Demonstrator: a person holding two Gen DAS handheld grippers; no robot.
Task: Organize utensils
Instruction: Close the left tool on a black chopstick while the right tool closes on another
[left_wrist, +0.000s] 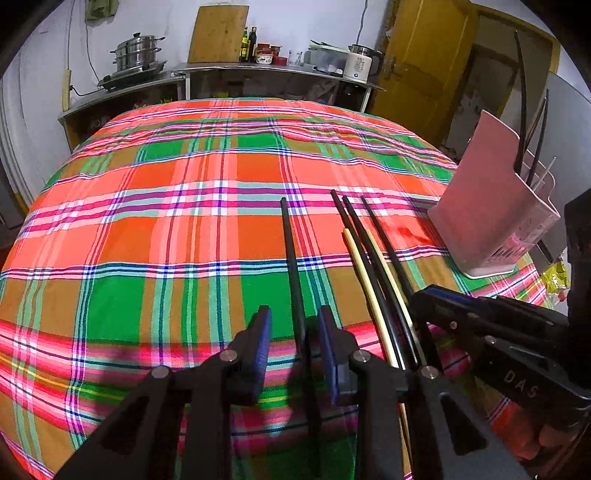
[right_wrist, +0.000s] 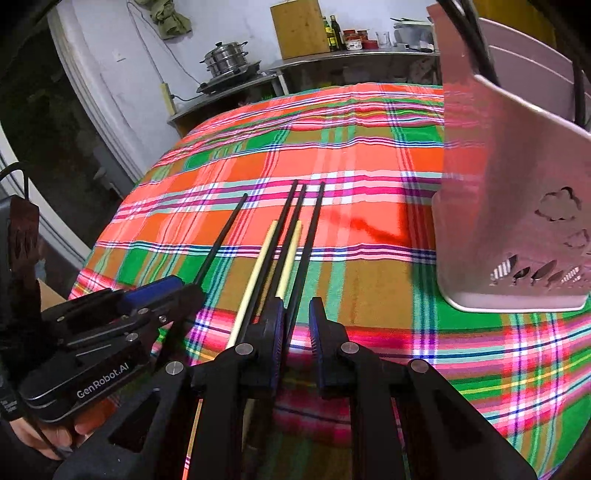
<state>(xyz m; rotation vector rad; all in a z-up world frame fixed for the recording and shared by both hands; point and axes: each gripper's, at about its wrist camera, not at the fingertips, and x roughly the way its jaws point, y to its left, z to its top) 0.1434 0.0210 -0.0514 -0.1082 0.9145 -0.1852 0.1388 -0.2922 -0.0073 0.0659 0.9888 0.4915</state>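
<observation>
On the plaid cloth lies one black chopstick (left_wrist: 293, 258), apart from the others; its near end runs between the blue pads of my left gripper (left_wrist: 294, 332), which is open around it. To its right lies a bunch of black and cream chopsticks (left_wrist: 361, 277). In the right wrist view my right gripper (right_wrist: 296, 321) is open over the near ends of that bunch. The bunch's rightmost black chopstick (right_wrist: 313, 229) passes between its pads. A pink utensil holder (right_wrist: 509, 206) stands upright to the right with several black chopsticks in it.
The two grippers sit close side by side, the left gripper (right_wrist: 159, 291) just left of the right one. A hand (right_wrist: 55, 439) holds it. Behind the table (left_wrist: 184, 166) is a steel counter (left_wrist: 258, 68) with a steamer pot, cutting board, bottles and a kettle. A yellow door (left_wrist: 424, 62) stands at the back right.
</observation>
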